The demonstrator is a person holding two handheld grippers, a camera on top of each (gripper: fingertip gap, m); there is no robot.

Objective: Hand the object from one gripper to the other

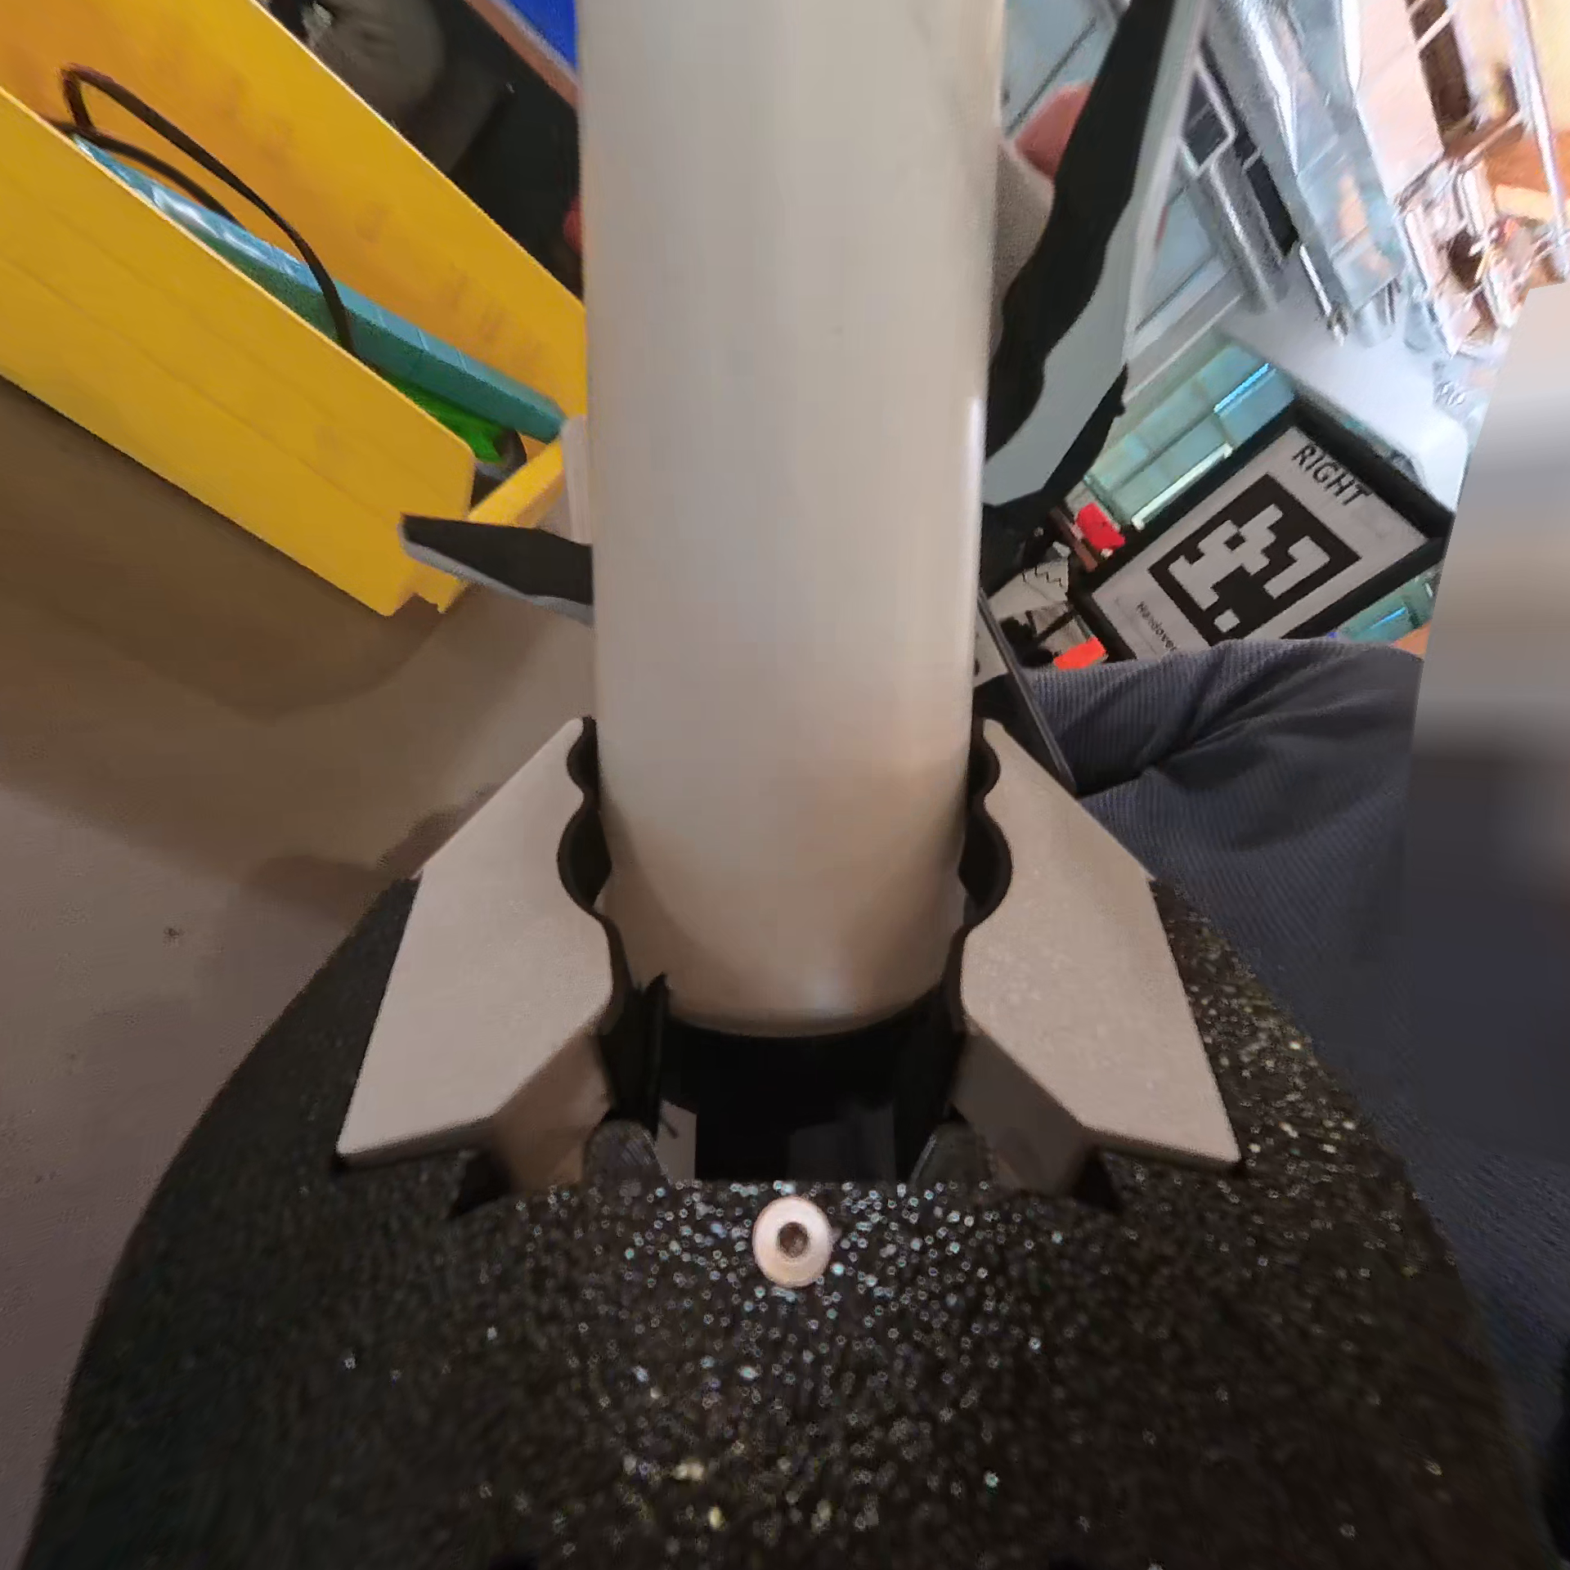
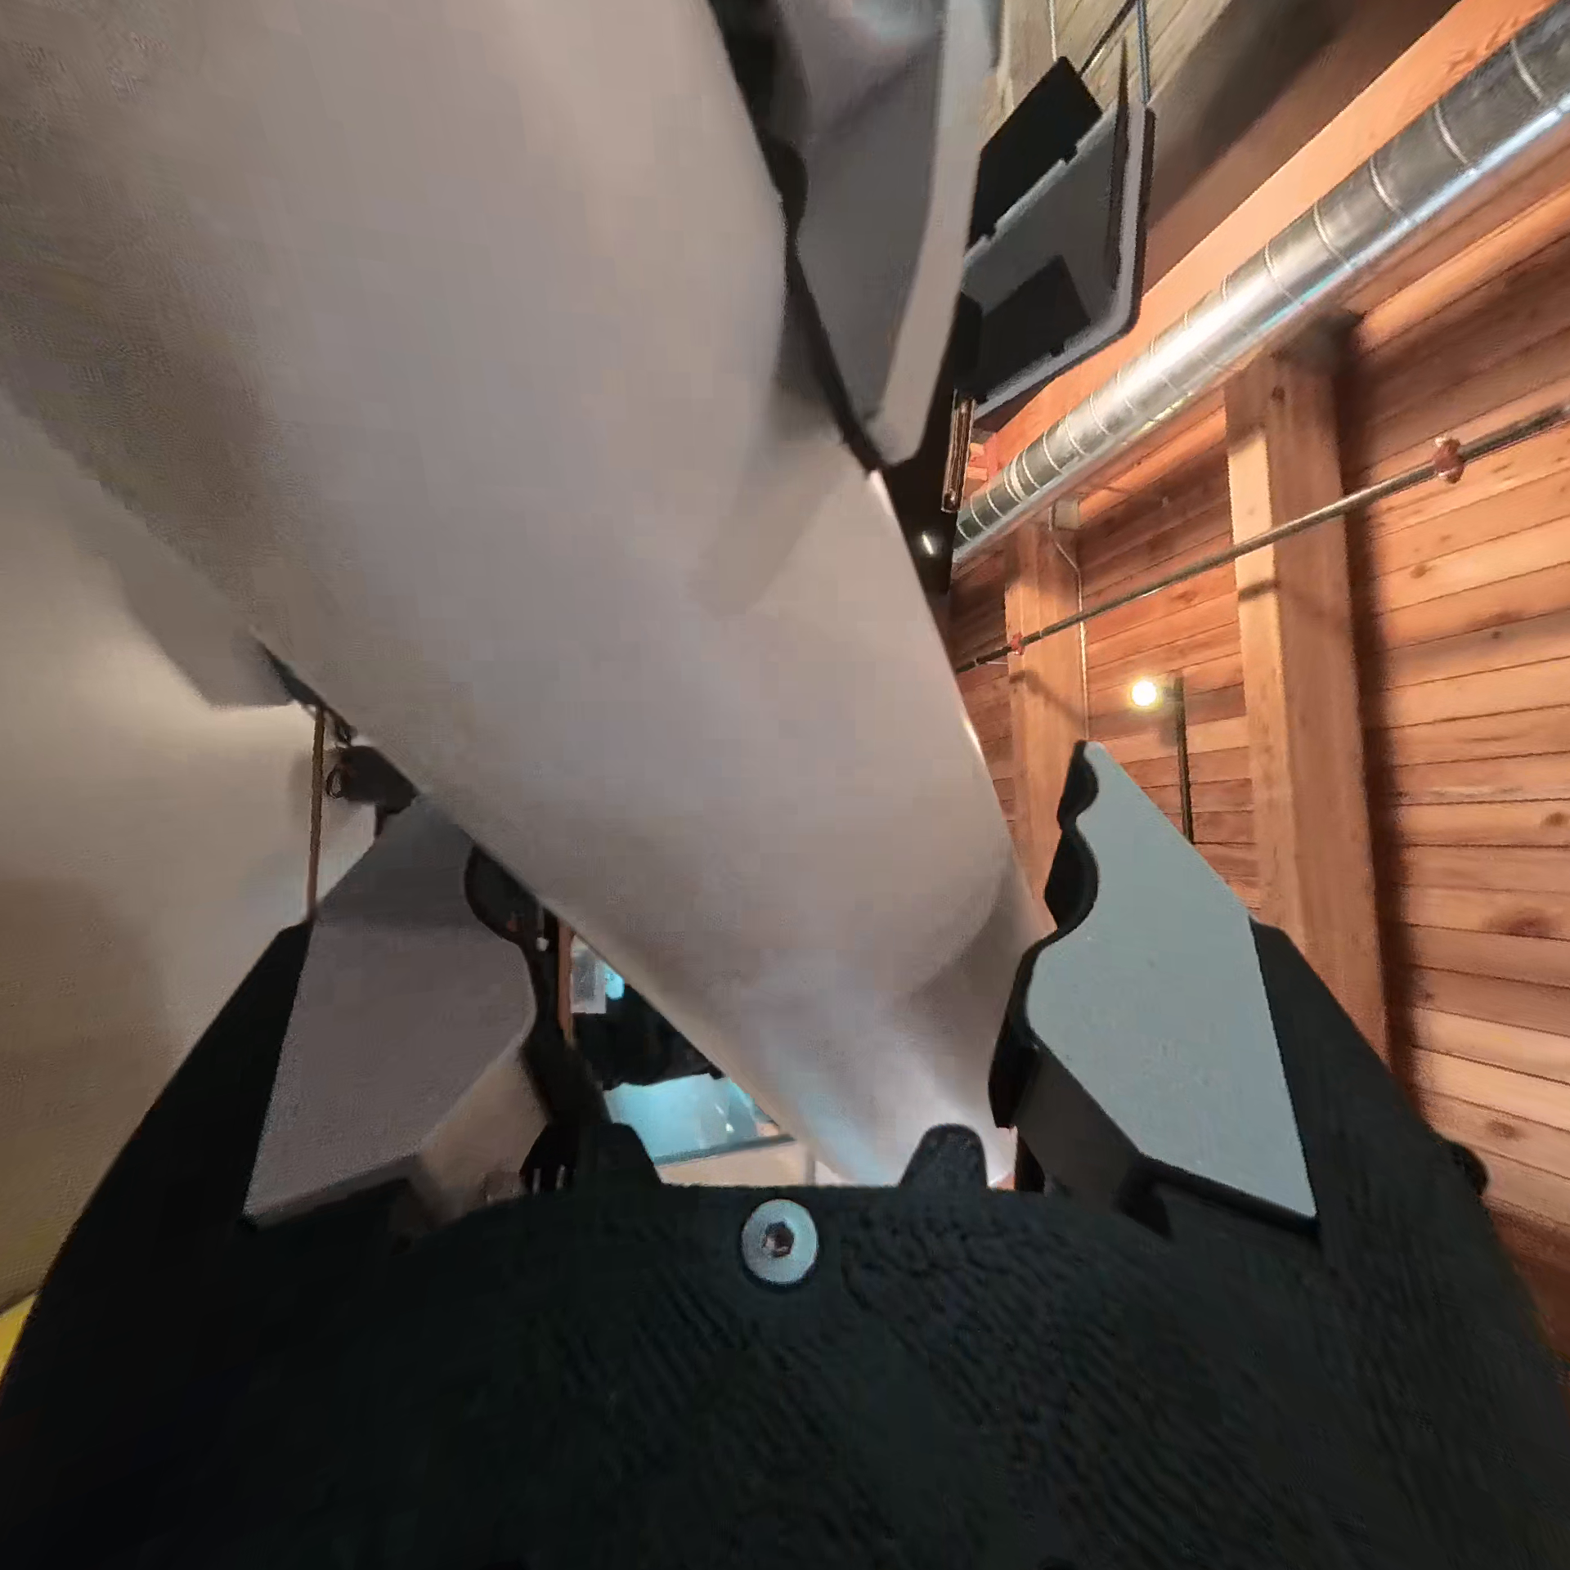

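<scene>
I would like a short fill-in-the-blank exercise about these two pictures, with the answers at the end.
1. The left gripper is shut on a white ____.
2. The right gripper has its fingers ____, with the tube between them and a gap on one side.
3. The bin beside the tube in the left wrist view is ____ in colour.

Missing words: tube; open; yellow
</scene>
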